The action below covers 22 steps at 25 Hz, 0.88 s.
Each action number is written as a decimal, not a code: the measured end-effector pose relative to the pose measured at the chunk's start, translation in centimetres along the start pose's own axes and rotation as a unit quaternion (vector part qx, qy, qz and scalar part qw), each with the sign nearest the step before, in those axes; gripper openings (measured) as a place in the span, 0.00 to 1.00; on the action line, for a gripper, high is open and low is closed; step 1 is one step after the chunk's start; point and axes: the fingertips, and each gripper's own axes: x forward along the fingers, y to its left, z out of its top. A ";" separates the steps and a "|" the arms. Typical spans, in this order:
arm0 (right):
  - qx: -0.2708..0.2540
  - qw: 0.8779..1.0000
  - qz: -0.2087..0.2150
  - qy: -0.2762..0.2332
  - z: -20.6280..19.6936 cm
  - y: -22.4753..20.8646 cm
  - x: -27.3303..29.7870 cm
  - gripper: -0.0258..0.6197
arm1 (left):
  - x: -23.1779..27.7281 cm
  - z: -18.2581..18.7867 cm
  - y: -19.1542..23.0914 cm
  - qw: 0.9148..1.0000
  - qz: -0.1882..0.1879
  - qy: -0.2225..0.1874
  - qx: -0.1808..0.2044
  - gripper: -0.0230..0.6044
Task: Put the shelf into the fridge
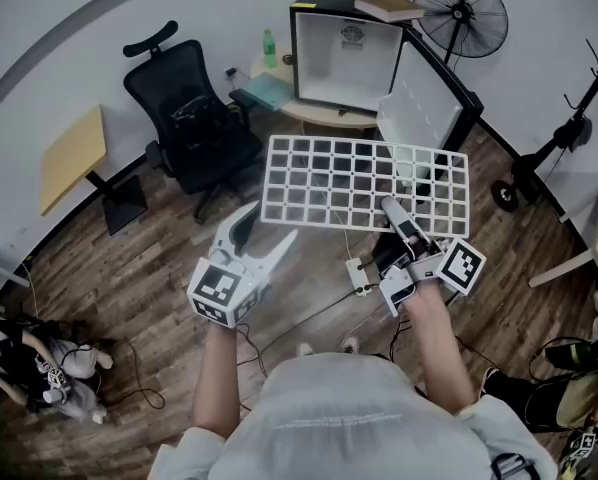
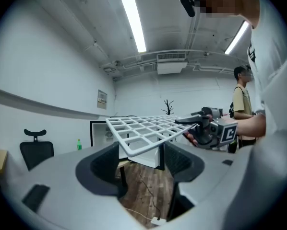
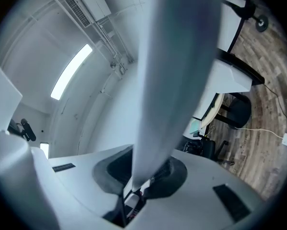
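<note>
We carried the white grid shelf (image 1: 364,183) in mid-air, well short of the small black fridge (image 1: 344,63) that stood open on its table. Our right gripper (image 1: 397,218) was clamped narrow on the shelf's near edge and was the only grip on it. Our left gripper (image 1: 262,236) stood with its jaws spread wide at the near left corner. In the left gripper view that corner lay between the jaws, but neither pad pressed on it.

The hazards, as we judged them, began with that one-sided hold. Pinched at a single point on one edge, the wide grid could twist or sag on its free side, or slip out if it was swung. The open door (image 1: 419,118) hung at the fridge's right, and the shelf's far right corner could knock it on the way in. A tilted shelf could also jam against the fridge's walls instead of sliding in flat. Cables (image 1: 324,313) trailed across the floor at our feet, an easy catch for a step forward.
</note>
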 end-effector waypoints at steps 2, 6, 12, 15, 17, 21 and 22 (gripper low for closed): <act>0.003 1.000 -0.008 0.001 -0.3 -0.5 0.1 0.11 | -0.2 0.1 0.2 1.000 -0.003 -0.008 -0.005 0.52; 0.005 1.000 -0.021 0.007 -0.9 -1.0 0.4 0.12 | -0.4 0.3 0.7 1.000 -0.003 -0.007 -0.005 0.51; 0.001 0.999 -0.036 0.013 -3.1 -1.9 2.3 0.12 | -1.6 -1.5 3.0 1.000 -0.008 -0.003 -0.005 0.51; 0.010 0.999 -0.048 0.018 -4.0 -2.8 2.9 0.13 | -1.8 -2.3 3.7 1.000 -0.009 -0.002 -0.015 0.51; 0.009 0.998 -0.052 0.020 -4.3 -3.0 3.6 0.13 | -1.8 -2.6 4.5 1.000 -0.009 -0.002 -0.015 0.51; 0.000 0.998 -0.054 0.024 -3.9 -3.4 5.1 0.13 | -1.1 -3.0 5.8 1.000 -0.009 -0.001 -0.018 0.51; -0.001 0.998 -0.054 0.024 -3.8 -3.5 5.6 0.13 | -0.9 -3.1 6.2 1.000 -0.009 0.000 -0.019 0.51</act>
